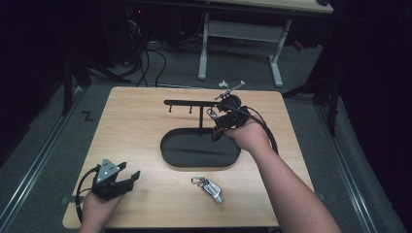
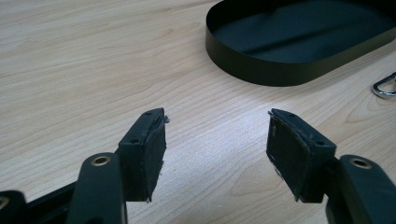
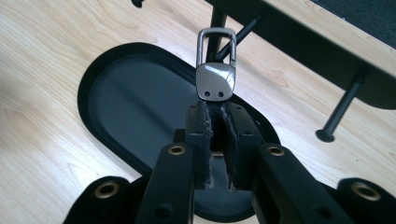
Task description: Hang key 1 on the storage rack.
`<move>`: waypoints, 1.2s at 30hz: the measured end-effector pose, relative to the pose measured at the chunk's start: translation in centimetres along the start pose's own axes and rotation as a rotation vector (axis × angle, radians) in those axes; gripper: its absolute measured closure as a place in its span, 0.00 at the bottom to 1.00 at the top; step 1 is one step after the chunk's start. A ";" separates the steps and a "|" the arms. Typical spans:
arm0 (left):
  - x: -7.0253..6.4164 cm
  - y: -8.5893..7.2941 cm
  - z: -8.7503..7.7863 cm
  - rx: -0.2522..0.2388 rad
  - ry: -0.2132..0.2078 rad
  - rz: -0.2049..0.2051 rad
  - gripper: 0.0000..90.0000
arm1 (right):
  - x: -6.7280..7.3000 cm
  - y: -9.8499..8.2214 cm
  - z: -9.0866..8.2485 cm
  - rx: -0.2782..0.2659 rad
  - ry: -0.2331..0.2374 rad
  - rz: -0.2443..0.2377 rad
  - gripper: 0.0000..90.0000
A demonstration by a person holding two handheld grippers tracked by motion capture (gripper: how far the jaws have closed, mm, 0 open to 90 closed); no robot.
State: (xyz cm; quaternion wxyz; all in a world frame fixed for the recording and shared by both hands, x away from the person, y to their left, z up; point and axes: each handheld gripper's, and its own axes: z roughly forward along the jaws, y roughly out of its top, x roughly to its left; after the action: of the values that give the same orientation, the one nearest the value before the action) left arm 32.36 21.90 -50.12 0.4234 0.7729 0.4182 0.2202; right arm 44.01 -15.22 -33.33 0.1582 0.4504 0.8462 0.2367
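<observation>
From above, the right gripper [image 1: 219,124] is over the far end of the black oval tray [image 1: 200,148], just below the bar of the black hook rack [image 1: 194,103] that rises from the tray's far side. Its jaws are pressed together on a metal key clip [image 1: 212,113], which sticks out past the tips toward the rack. The left gripper [image 1: 127,177] rests at the near left part of the wooden table [image 1: 136,121], well apart from the tray, jaws spread with nothing between them. A second key clip [image 1: 208,187] lies on the table between the two forearms, on the near side of the tray.

In the left gripper view, the two pads [image 2: 149,154] stand apart over bare wood. The tray [image 2: 261,70] is ahead and to the right of them, and a bit of metal ring [image 2: 385,87] shows at the right edge.

In the right gripper view, the jaws pinch the key clip [image 3: 215,79] by its lower end. Its loop points away from them, right in front of the rack's post and one of the pegs [image 3: 243,32]. The tray [image 3: 140,107] lies beneath the jaws.
</observation>
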 end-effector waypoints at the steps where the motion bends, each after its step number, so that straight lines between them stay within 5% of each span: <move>1: 0.0 0.0 0.0 0.002 -0.001 0.001 0.42 | 0.0 -0.1 0.1 0.001 -0.003 -0.002 0.90; 14: -0.2 0.0 0.2 0.009 -0.005 0.009 0.42 | -0.2 -0.7 0.7 0.008 -0.017 0.003 0.90; 36: -0.1 -0.1 0.2 0.011 -0.005 0.015 0.42 | -0.3 -0.1 4.0 0.018 -0.054 0.025 0.89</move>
State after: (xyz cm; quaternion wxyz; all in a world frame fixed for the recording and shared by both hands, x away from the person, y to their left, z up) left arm 32.46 21.75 -50.31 0.4186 0.7789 0.4126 0.2190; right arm 46.09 -14.50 -36.73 0.1739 0.4686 0.8380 0.2188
